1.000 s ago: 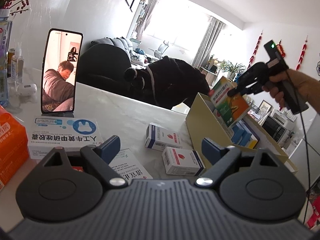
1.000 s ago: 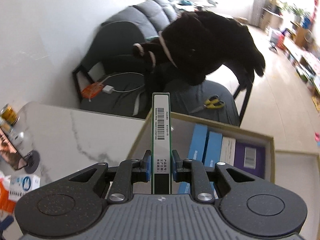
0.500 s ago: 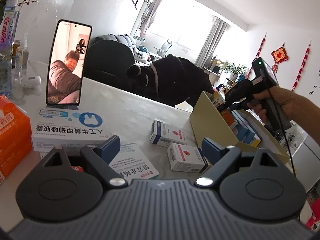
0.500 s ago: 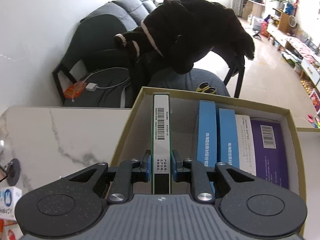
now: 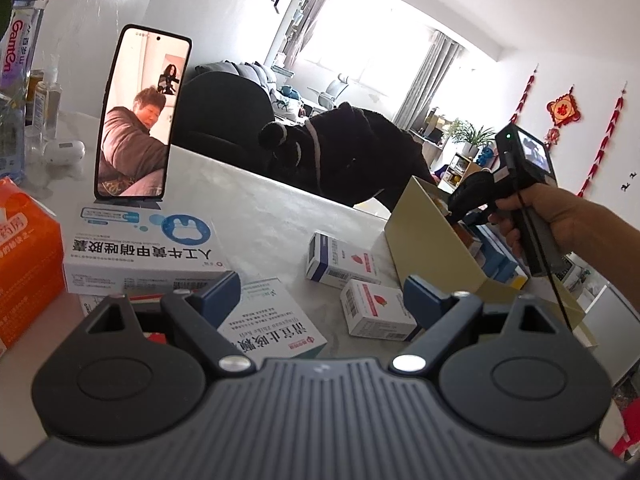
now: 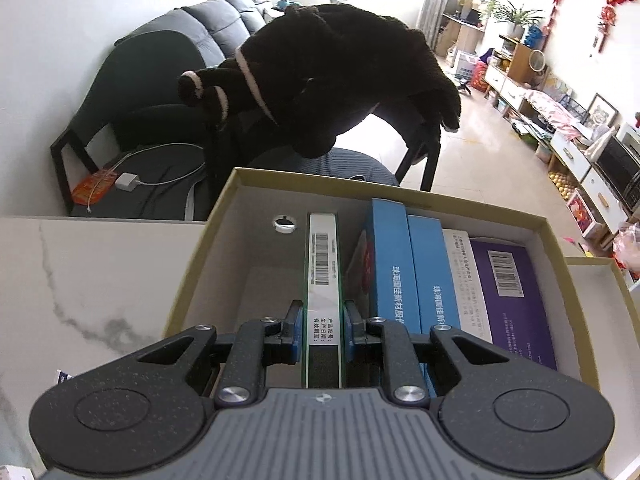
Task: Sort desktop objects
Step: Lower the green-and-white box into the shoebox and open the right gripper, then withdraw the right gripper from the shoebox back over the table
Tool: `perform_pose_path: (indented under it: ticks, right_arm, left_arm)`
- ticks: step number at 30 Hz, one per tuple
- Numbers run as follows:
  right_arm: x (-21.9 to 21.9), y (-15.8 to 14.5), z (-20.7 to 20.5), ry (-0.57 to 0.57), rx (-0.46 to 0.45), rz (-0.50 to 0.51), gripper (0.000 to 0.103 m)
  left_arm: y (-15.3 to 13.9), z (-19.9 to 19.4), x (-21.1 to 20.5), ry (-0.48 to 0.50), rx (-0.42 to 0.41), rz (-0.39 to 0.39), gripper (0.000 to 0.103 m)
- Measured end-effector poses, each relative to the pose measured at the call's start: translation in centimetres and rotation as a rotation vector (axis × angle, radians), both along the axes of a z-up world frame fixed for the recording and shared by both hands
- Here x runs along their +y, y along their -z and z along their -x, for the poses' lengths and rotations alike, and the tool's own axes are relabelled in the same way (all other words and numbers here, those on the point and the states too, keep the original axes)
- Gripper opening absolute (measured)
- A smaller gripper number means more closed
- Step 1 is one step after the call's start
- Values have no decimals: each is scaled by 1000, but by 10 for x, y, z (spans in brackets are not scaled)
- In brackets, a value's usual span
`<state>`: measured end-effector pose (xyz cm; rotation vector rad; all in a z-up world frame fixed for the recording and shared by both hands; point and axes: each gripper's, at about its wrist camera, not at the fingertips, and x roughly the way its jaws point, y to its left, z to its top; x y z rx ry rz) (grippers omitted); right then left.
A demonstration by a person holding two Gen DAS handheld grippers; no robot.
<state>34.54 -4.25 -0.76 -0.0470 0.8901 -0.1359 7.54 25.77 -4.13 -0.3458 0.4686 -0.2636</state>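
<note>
Right gripper (image 6: 322, 330), clamped on a green-edged box (image 6: 323, 276), lowers it into the cardboard box (image 6: 192, 276); release comes next. Left gripper (image 5: 320, 296) waits agape.

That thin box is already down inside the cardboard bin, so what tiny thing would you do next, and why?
Probably let go: open the right tool. Its pads still pinch the thin green-edged box, which stands on edge inside the cardboard bin, in the free space left of the blue boxes. Whether it touches the floor is hidden, so ease it slightly lower first.
</note>
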Motion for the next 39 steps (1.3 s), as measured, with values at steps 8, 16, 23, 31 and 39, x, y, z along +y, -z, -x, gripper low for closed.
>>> perform_pose_path:
  ticks: [8,16,23,31,39]
  right_arm:
    - [7,6,0,-29,-14,68,22]
    - [9,1,7,-79,-39,80,40]
    - [13,-8,16,-155,-55,54,49]
    - [11,-30,40,-204,-139,33,68]
    - [7,-53,72,-265,-235,-7,84]
  left_arm:
    - [0,-1,0,0,3,-2,90]
    - [1,-1,1,-8,6,-2,90]
    - [-2,1,4,-24,6,-13,90]
    - [-5,0,14,-155,24,-97,102]
    - [0,-3,27,-253,79,-176,103]
